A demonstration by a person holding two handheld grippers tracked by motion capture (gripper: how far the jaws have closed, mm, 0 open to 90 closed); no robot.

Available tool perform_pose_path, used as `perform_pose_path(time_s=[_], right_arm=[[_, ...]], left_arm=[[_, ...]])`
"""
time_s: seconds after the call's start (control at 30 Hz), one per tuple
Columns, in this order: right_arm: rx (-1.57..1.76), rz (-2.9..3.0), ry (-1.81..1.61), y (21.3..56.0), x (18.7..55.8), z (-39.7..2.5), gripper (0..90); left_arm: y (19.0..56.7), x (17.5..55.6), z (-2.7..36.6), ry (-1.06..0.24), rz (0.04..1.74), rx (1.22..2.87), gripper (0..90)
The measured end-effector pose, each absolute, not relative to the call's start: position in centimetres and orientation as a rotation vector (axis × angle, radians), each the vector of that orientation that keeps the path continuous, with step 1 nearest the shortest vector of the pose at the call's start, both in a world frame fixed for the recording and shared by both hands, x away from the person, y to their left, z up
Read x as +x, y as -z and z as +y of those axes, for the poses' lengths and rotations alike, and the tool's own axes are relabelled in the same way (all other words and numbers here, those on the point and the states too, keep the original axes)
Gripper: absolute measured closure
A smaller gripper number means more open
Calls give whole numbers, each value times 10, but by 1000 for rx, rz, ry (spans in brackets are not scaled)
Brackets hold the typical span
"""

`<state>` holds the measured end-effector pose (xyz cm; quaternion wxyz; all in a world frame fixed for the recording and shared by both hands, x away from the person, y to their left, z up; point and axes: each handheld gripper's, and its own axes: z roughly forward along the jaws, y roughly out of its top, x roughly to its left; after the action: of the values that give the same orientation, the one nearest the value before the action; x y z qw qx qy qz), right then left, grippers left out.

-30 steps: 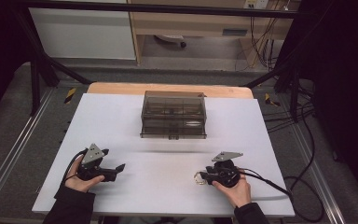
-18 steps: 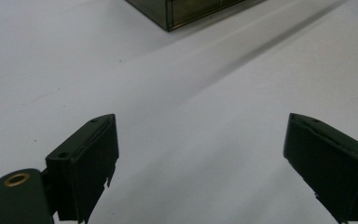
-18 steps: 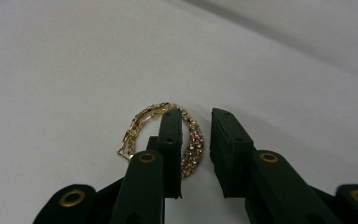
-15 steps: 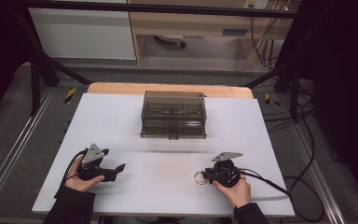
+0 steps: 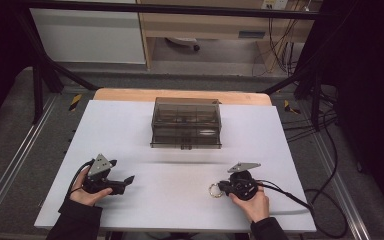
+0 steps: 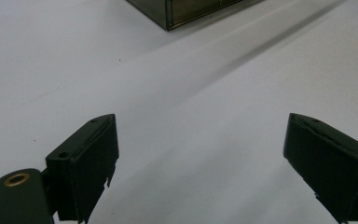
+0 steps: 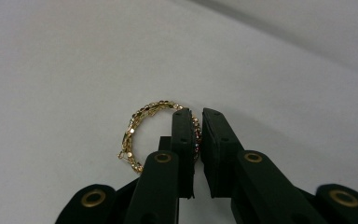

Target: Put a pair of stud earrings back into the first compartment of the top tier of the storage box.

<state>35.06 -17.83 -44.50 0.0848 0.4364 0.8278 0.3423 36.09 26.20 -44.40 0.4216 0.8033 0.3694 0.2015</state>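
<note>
A small gold beaded bracelet [image 7: 142, 126] forms a ring just over the white table [image 5: 180, 175]; in the high view the bracelet [image 5: 214, 190] is at the tip of my right gripper [image 5: 221, 188]. My right gripper [image 7: 198, 133] is shut on one side of the loop, the rest sticking out to its left. My left gripper [image 5: 127, 180] rests low at the near left, held in a hand. In the left gripper view its jaws stand wide apart with bare table between them, so the left gripper [image 6: 200, 154] is open. A smoky transparent drawer box [image 5: 186, 122] stands mid-table, farther back.
The box's corner [image 6: 186, 11] shows at the top of the left gripper view. Black cables [image 5: 290, 197] trail from the right gripper off the table's right side. A wooden strip [image 5: 180, 95] runs along the far edge.
</note>
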Motion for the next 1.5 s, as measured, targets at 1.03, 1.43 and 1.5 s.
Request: perform_pose_path(time_s=[1.03,1.43,1.5], right_arm=[[1297,2440,-1082,432,351,-186,861],[1291,2410,-1135,422,352,-192,861],[1297,2408,-1149,421,352,-193,861]], left_arm=[[444,361,262,-501,926,2011,102],[445,361,262,-497,929,2010,102],[444,361,263,-496,933,2009,102]])
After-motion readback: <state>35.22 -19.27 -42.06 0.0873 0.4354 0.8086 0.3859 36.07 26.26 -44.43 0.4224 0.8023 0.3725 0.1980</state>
